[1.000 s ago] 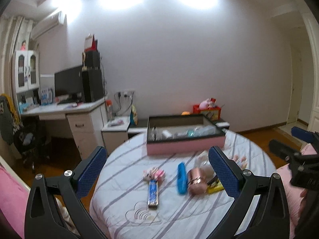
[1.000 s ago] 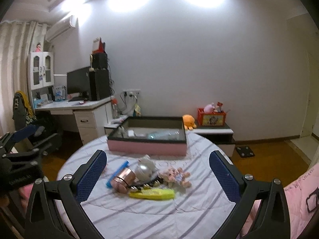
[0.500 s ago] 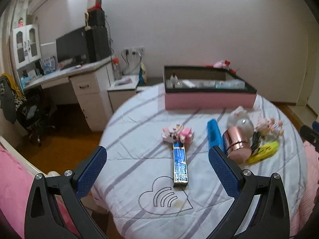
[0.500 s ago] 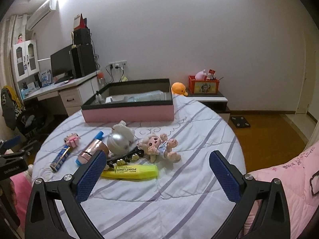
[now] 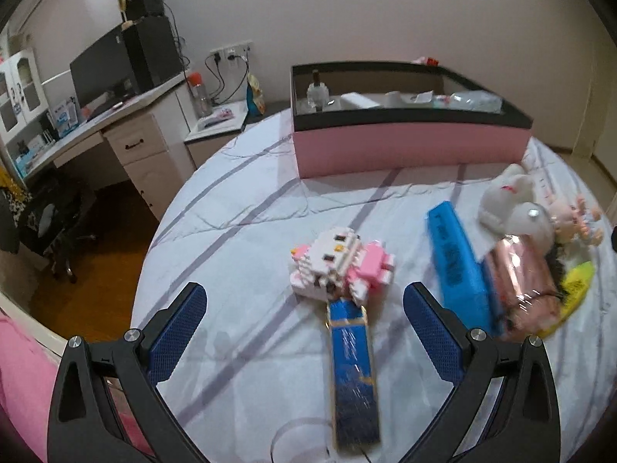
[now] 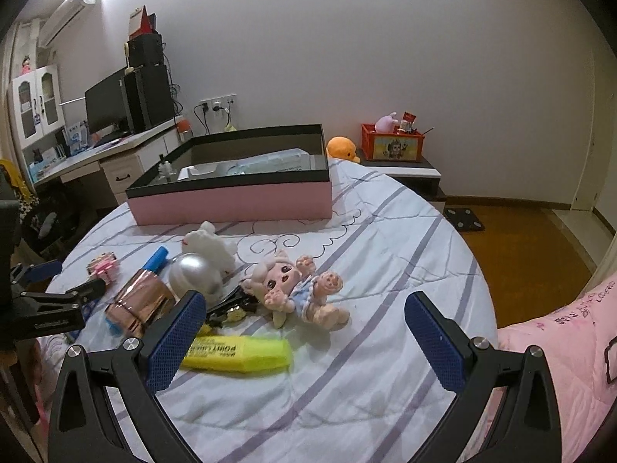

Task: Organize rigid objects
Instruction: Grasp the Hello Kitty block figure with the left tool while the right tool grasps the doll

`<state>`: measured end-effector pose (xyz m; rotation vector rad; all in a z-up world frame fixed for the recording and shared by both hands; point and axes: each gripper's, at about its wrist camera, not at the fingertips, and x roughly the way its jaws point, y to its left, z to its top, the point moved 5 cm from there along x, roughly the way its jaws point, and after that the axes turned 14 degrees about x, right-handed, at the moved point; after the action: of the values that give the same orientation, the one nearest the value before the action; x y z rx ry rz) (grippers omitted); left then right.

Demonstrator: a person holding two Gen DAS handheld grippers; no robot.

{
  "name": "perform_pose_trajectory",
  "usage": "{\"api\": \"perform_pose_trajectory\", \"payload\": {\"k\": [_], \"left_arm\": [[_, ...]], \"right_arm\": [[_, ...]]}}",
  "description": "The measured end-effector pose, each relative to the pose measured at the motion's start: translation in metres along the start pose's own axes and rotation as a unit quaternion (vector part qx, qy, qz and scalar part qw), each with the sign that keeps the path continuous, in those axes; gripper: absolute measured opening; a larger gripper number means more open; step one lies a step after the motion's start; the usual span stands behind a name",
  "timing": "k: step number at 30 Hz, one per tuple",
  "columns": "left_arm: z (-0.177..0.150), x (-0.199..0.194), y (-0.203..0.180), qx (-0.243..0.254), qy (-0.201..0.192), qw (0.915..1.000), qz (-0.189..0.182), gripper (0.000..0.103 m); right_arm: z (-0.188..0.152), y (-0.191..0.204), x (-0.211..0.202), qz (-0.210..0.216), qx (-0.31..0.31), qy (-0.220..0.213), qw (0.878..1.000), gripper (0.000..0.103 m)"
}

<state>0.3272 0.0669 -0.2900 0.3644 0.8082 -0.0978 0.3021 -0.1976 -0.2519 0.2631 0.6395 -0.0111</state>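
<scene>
My left gripper (image 5: 304,332) is open and empty, low over the round bed. Between its fingers lie a pink-and-white block cat figure (image 5: 339,266) and a long dark blue box (image 5: 353,378). To the right lie a blue case (image 5: 457,262), a rose-gold cylinder (image 5: 524,281) and a white plush (image 5: 513,208). My right gripper (image 6: 304,332) is open and empty above a yellow highlighter (image 6: 239,353) and a small doll (image 6: 297,289). The rose-gold cylinder (image 6: 140,305), a silver ball (image 6: 194,274) and the left gripper (image 6: 58,305) show at left. A pink box (image 6: 231,200) holding several items sits at the back.
The pink box (image 5: 408,146) stands at the bed's far side. A desk (image 5: 127,127) with a monitor and a black chair (image 5: 54,223) stand left. A low cabinet with an orange crate (image 6: 391,142) stands behind. Pink bedding (image 6: 559,347) lies at right.
Both grippers have dropped lower and moved closer to the objects on the bed. The block cat and dark blue box now lie between the left fingers. Both stay open.
</scene>
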Motion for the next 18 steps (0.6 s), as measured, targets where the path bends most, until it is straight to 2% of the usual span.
{"api": "perform_pose_trajectory", "payload": {"k": [5, 7, 10, 14, 16, 18], "left_arm": [[0.010, 0.020, 0.003, 0.009, 0.020, 0.9996, -0.018, 0.103], [0.012, 0.025, 0.000, 0.017, 0.023, 0.9993, -0.025, 0.096], [0.016, 0.026, -0.005, 0.026, 0.016, 0.9982, -0.052, 0.063], [0.020, 0.021, -0.009, 0.036, 0.005, 0.9985, -0.040, 0.062], [0.019, 0.014, -0.008, 0.032, 0.001, 0.9991, -0.027, 0.062], [0.019, 0.003, -0.005, 0.022, -0.013, 0.9993, -0.029, 0.062]], "right_arm": [[0.006, 0.001, 0.017, -0.001, -0.001, 0.011, 1.000, 0.103], [0.008, 0.002, 0.022, 0.000, -0.001, 0.014, 1.000, 0.103], [0.008, 0.003, 0.030, 0.000, 0.000, 0.023, 1.000, 0.103], [0.008, 0.002, 0.034, -0.002, 0.004, 0.029, 1.000, 0.103], [0.008, 0.002, 0.035, -0.004, 0.004, 0.032, 0.999, 0.103], [0.008, -0.001, 0.036, -0.010, 0.009, 0.035, 0.999, 0.103]]}}
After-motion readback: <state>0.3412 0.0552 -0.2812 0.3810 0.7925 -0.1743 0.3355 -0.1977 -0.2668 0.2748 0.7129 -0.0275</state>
